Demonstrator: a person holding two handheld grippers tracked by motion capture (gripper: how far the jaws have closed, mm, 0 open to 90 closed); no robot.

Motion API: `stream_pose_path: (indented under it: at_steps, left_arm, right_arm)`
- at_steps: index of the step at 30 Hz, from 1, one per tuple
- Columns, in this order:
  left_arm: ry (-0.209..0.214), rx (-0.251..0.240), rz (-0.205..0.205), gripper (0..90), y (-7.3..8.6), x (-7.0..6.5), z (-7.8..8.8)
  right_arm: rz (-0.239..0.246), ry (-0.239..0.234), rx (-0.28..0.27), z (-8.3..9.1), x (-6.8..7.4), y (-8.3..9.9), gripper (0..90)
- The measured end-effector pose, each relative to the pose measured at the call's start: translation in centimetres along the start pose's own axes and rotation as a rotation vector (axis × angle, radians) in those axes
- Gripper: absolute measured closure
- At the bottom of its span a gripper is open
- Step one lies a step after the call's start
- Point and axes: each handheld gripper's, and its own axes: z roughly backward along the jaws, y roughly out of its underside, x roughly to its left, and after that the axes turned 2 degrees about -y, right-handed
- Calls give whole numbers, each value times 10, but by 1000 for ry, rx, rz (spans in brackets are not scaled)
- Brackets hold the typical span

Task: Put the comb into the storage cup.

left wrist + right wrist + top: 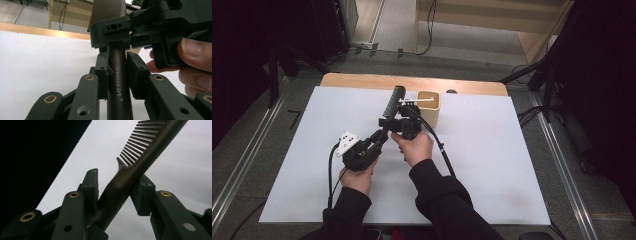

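Both grippers, left and right, clamp the comb mid-table.

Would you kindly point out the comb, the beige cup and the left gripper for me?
comb [130, 177], right gripper view, on its dark handle below the teeth.
beige cup [432, 116], high view, on its front wall.
left gripper [117, 75], left gripper view, between its jaws.

Wooden bench, almost fully covered by a white sheet; bare wood shows along the far edge. A tan open-top box stands on the sheet near that far edge, about mid-width. Bench sits on grey floor.
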Motion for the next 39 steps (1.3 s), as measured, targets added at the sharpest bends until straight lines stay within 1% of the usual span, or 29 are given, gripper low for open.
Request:
stream_pose_path:
  at_steps: [4,7,11,21,24,26,27,30,35,39]
  left_arm:
    - [0,-2,1,727,0,0,0]
    - [-5,-1,-5,726,1,-1,-1]
    - [-5,4,1,726,2,-1,-2]
    - [2,14,-8,723,3,-3,-3]
    - [1,24,-2,719,3,-3,-3]
    - [0,34,-4,717,3,-4,-3]
    - [1,35,-3,716,3,-4,-3]
    - [2,35,-4,716,2,-4,-3]
    - [5,37,-3,711,2,-4,-3]
    - [17,41,13,704,2,-3,-4]
  right_arm:
    - [-30,-18,6,1,-2,-1,620]
    - [-45,-22,8,1,-3,-2,631]
    - [-53,-23,9,1,-2,-2,650]
    - [-63,-28,24,3,-4,-2,669]
    - [-64,-32,28,3,-5,-2,676]
    - [-70,-38,33,2,-5,-2,683]
    - [-81,-40,37,2,-6,-2,686]
    - [-92,-50,39,2,-7,-3,690]
    - [-99,-57,44,3,-7,-3,694]
    - [-104,-55,46,3,-7,-3,696]
